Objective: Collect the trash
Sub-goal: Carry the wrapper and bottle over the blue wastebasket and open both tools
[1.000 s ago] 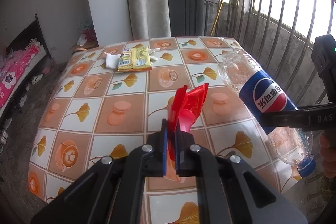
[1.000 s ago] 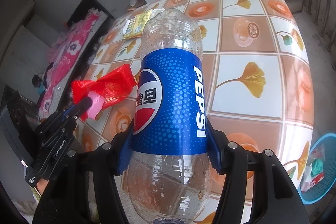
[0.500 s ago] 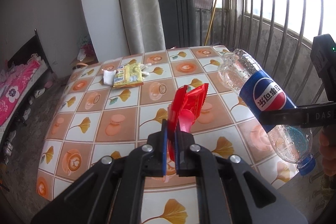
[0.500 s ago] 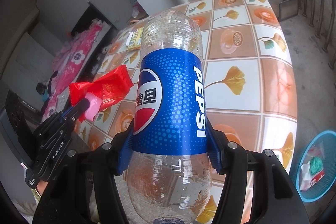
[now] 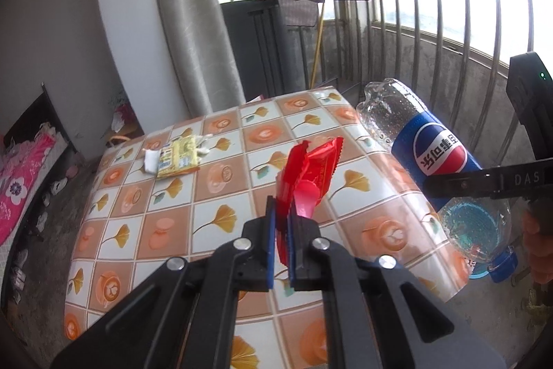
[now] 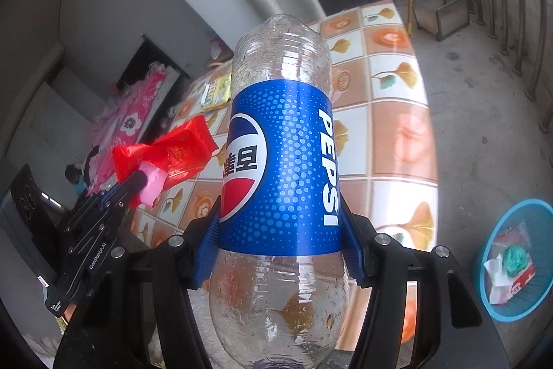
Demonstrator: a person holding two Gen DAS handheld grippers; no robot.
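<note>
My left gripper [image 5: 280,217] is shut on a red snack wrapper [image 5: 311,172] and holds it above the near half of the tiled table [image 5: 221,182]. The wrapper also shows in the right wrist view [image 6: 172,151]. My right gripper [image 6: 280,227] is shut on an empty Pepsi bottle [image 6: 280,161] with a blue label, held in the air off the table's right edge; the bottle also shows in the left wrist view [image 5: 435,158]. A yellow wrapper with white paper [image 5: 176,156] lies on the table's far left.
A blue trash basket [image 6: 515,258] with some litter in it stands on the floor at the lower right, beside the table. A metal railing [image 5: 449,33] runs along the right. A curtain [image 5: 193,23] and a wall stand behind the table. A bed with a pink cover [image 5: 17,185] is at the left.
Both grippers have risen and drawn back from the table with their loads. The table looks smaller and lower, and more of the blue basket shows.
</note>
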